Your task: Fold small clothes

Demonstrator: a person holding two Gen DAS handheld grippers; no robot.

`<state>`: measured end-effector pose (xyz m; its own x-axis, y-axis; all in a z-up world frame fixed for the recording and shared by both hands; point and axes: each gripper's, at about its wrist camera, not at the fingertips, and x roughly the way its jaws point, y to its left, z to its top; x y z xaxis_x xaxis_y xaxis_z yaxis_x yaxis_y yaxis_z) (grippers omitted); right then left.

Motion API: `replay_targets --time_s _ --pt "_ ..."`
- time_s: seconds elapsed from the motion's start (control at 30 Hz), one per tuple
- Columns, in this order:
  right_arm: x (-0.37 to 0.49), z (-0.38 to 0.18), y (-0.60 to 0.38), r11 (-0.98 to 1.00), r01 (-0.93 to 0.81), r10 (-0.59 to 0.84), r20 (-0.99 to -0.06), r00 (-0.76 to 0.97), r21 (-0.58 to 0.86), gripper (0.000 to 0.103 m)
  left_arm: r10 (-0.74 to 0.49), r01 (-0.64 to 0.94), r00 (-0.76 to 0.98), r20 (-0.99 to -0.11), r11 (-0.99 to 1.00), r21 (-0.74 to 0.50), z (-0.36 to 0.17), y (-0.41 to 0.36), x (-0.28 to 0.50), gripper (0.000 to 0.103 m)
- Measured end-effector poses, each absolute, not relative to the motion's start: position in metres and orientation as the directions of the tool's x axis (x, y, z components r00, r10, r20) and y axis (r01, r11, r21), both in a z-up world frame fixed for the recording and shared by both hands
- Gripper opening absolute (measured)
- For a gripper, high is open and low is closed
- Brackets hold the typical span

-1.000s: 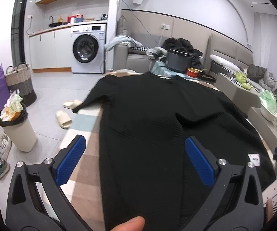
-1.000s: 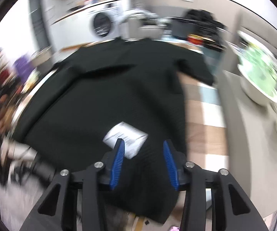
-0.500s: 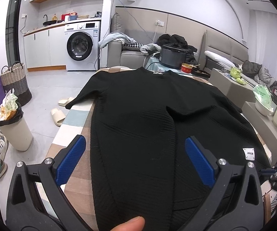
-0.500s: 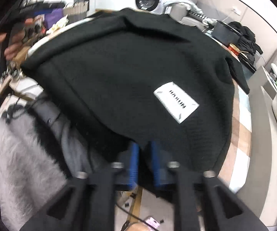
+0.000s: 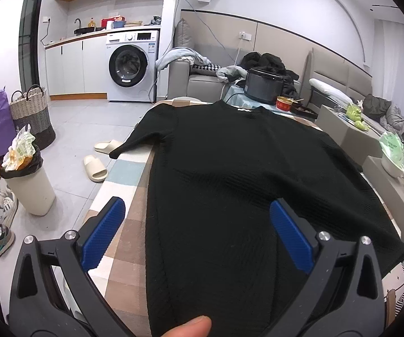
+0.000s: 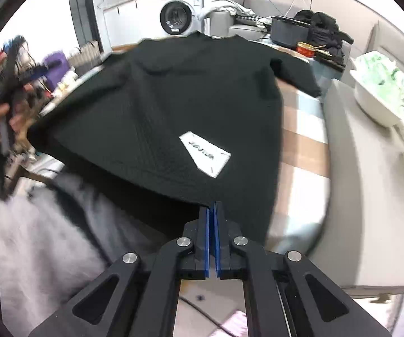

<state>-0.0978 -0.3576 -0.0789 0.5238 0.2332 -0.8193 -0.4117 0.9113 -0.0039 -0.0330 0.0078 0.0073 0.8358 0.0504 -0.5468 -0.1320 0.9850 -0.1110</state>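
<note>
The black textured knit sweater (image 5: 230, 185) lies spread, unfolded, on the checked table cover (image 5: 123, 224); the right gripper (image 6: 211, 219) pinches its near hem, the left gripper (image 5: 196, 233) gapes above it, so folding appears barely begun.

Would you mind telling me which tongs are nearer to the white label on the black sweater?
Right. The right tongs are shut on the black sweater's hem just below the white label. The left tongs hang open over the hem's other side.

You're in a lived-in home: washing machine (image 5: 128, 67) under the kitchen worktop (image 5: 100, 34), sofa (image 5: 202, 80), slippers (image 5: 96, 164).
</note>
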Motion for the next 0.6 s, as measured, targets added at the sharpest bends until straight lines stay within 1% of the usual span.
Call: replay_targets --time_s 0.13,0.2,0.23,0.3,0.37,0.43,0.53,0.6 --pt "-0.09 -0.081 -0.378 0.942 -0.335 0.18 -0.831 0.526 -0.007 0.003 0.059 -0.138 0.834 -0.548 0.985 -0.105 0.004 0.01 -0.03 0.102" --pt "-0.09 -0.077 -0.376 0.942 -0.336 0.209 -0.83 0.518 0.028 0.011 0.055 -0.139 0.832 -0.552 0.984 -0.112 0.004 0.011 -0.028 0.102" --pt "-0.091 -0.07 -0.372 0.933 -0.355 0.25 -0.812 0.528 0.056 0.015 0.051 -0.138 0.831 -0.554 0.984 -0.116 0.003 0.011 -0.027 0.102" --pt "-0.091 -0.056 -0.368 0.924 -0.372 0.301 -0.769 0.564 0.088 0.017 0.029 -0.124 0.825 -0.564 0.984 -0.131 0.001 0.008 -0.019 0.102" --pt "-0.078 -0.045 -0.359 0.935 -0.334 0.312 -0.722 0.618 0.118 0.022 0.001 -0.102 0.819 -0.573 0.984 -0.144 0.0 0.002 -0.01 0.102" --pt "-0.058 -0.041 -0.345 0.944 -0.297 0.31 -0.699 0.644 0.145 0.023 -0.019 -0.082 0.816 -0.578 0.986 -0.148 -0.001 -0.006 -0.001 0.102" --pt "-0.026 -0.045 -0.312 0.95 -0.285 0.287 -0.71 0.644 0.125 0.023 -0.065 -0.032 0.804 -0.591 0.988 -0.152 -0.001 -0.018 0.016 0.102" --pt "-0.006 -0.046 -0.297 0.947 -0.272 0.31 -0.699 0.644 0.169 0.023 -0.065 -0.028 0.801 -0.596 0.989 -0.146 0.0 -0.022 0.024 0.102"
